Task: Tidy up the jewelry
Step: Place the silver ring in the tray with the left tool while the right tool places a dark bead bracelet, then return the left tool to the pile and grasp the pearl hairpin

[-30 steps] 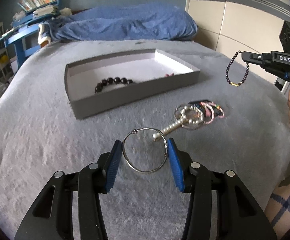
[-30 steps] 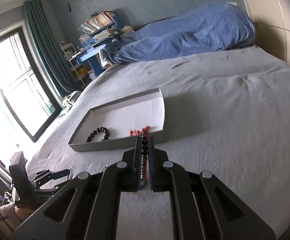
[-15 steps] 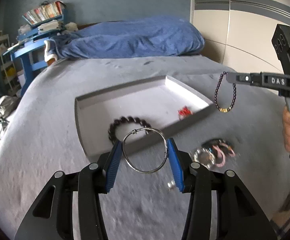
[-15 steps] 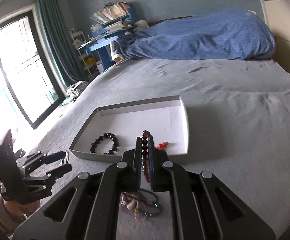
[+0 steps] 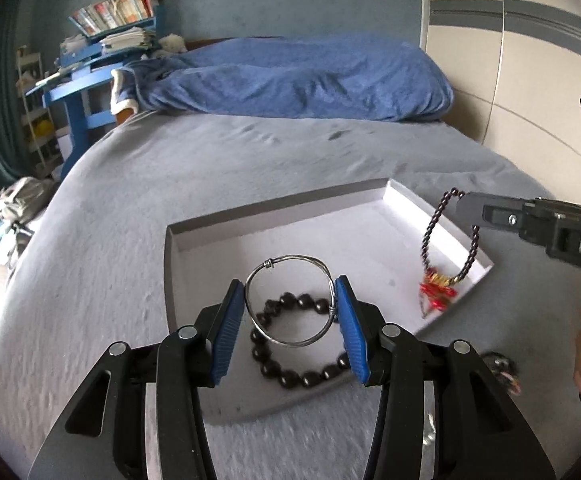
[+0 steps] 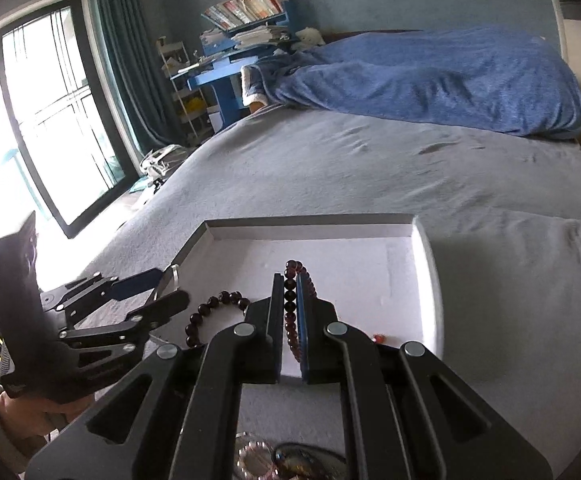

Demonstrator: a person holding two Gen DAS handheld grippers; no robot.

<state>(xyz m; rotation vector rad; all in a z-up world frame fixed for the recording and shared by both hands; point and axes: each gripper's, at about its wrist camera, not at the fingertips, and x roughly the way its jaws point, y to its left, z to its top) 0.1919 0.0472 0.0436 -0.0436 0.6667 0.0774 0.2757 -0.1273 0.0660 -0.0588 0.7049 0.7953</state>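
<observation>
In the left wrist view, your left gripper has travelled from the bare bed cover to a spot over the tray: a second ago the tray lay well ahead of the fingers, and now its near wall sits under them. The blue fingers are half spread and pinching the wire bangle across its width, one pad on each side, just as they held it before. The black bead bracelet lying in the tray now shows directly behind the bangle, so a release from here would probably drop it on top of the beads or right beside them. Over at the right edge of this view, your right gripper has also come across, so that its thin bead bracelet dangles above the tray's right corner, over the small red piece. In the right wrist view, those fingers are pressed nearly together on that same bracelet, whose loop sticks up between them and hangs below. The tray's rim now fills the middle of this view where earlier it sat further off, and your left gripper has moved in beside the tray's left wall. The remaining pile of jewelry is still on the bed below your right gripper. Both pieces look ready to set down; I'd place them apart so nothing tangles.
</observation>
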